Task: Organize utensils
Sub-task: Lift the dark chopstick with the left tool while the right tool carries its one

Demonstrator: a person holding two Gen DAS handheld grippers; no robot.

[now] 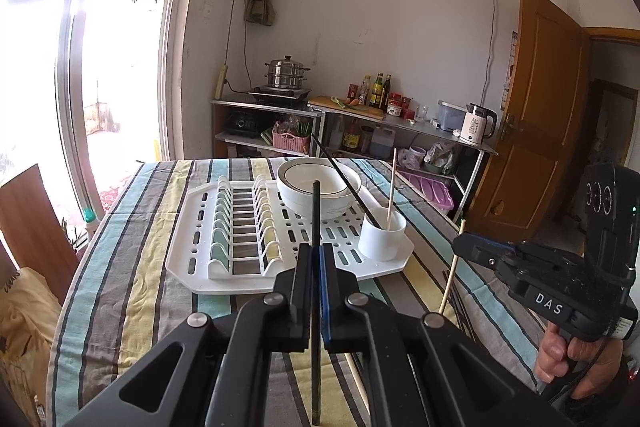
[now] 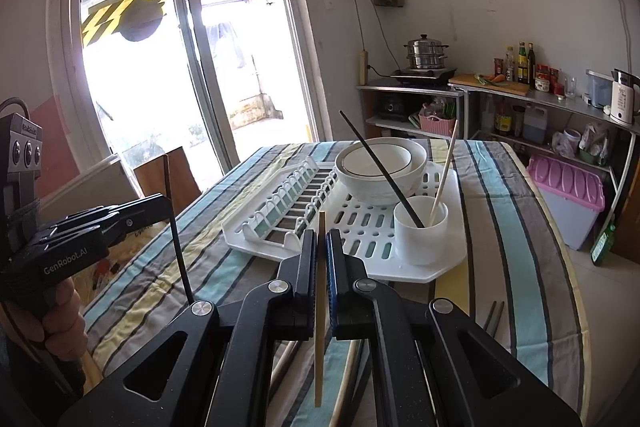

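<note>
Cup (image 2: 421, 235) on rack (image 2: 448, 263): 1 blk + 1 wood stick | L jaws pinch blk chopstick (image 1: 316, 211) | R jaws pinch wood chopstick (image 2: 320, 291)

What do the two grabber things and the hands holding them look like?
Both are matte black plastic with silver round bolts. The left gripper has blue pads inside its fingers and white "GenRobot.AI" lettering on its side. The right gripper looks the same, with "DAS" printed on it. A bare hand grips the right handle, beside a thin black cable.

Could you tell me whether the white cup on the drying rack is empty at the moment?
No, the white cup holds a black chopstick and a wooden chopstick.
</note>
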